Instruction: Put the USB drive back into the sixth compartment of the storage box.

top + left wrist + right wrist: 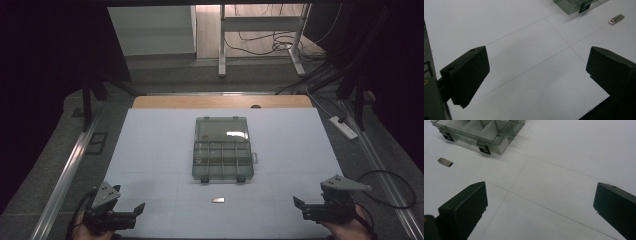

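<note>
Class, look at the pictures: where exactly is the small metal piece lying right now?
In the high view, the small metal piece lies on the white table sheet, just in front of the open compartment box and apart from it, about midway between the two grippers.

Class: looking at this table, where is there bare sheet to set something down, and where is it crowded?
Bare: the white sheet left and right of the open compartment box, and between each gripper and the small metal piece. Crowded: the centre, between box and piece.
</note>
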The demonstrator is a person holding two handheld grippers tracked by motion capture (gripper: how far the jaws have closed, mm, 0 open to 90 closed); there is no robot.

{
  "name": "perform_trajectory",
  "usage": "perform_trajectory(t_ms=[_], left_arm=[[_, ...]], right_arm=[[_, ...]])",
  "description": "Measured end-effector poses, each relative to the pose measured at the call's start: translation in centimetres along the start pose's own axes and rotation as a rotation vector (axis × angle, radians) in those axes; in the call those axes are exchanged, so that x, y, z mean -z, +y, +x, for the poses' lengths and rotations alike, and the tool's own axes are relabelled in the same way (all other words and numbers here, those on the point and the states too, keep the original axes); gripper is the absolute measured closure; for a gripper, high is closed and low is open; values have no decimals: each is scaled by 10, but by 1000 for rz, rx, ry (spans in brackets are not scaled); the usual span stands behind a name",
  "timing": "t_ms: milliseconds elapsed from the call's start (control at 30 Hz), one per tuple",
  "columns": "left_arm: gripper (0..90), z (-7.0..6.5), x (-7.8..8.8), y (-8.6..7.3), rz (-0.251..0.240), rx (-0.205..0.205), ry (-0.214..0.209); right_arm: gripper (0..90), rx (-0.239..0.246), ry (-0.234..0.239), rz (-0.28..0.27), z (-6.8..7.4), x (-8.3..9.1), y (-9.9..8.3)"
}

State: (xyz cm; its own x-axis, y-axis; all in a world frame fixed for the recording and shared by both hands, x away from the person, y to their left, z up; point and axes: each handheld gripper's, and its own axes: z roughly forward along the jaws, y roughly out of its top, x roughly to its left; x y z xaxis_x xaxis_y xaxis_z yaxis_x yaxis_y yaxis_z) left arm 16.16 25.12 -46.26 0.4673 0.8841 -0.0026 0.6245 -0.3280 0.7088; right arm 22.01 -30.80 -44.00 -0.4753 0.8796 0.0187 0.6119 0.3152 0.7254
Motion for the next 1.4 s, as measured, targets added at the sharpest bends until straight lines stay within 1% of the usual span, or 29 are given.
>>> perform_trajectory(t_ms=[233, 467, 667, 767, 967, 1033, 1067, 1100, 1133, 1200, 1267, 1333, 1400], left_arm=[[52, 3, 1, -1, -13, 16, -13], [53, 3, 1, -1, -10, 14, -17], [52, 3, 2, -2, -12, 18, -16], [52, 2, 3, -3, -9, 14, -13], [50, 0, 3, -3, 0, 2, -6], [48, 1, 4, -4, -1, 6, -10], [48, 2, 5, -4, -5, 11, -19], [47, 2, 5, -4, -5, 11, -19], [47, 3, 5, -5, -13, 23, -31], [47, 5, 7, -6, -25, 42, -40], [47, 6, 7, -7, -32, 49, -42], [47, 6, 7, -7, -28, 44, -40], [47, 5, 6, -6, -24, 35, -39]], right_arm=[[2, -1, 3, 11, 0, -1, 1], [2, -6, -1, 18, 0, -2, 1], [2, -1, 0, 17, 0, -2, 1], [2, -1, 11, 20, 0, -3, 2], [2, 20, 42, 23, 1, -4, 4], [1, 26, 53, 25, 1, -5, 5], [0, 26, 63, 29, 2, -6, 5], [0, 26, 63, 29, 2, -6, 5], [0, 25, 74, 32, 2, -6, 6], [0, 32, 90, 34, 2, -8, 7], [0, 41, 104, 30, 1, -9, 10], [0, 43, 108, 29, 2, -9, 10], [0, 55, 124, 31, 2, -11, 12]])
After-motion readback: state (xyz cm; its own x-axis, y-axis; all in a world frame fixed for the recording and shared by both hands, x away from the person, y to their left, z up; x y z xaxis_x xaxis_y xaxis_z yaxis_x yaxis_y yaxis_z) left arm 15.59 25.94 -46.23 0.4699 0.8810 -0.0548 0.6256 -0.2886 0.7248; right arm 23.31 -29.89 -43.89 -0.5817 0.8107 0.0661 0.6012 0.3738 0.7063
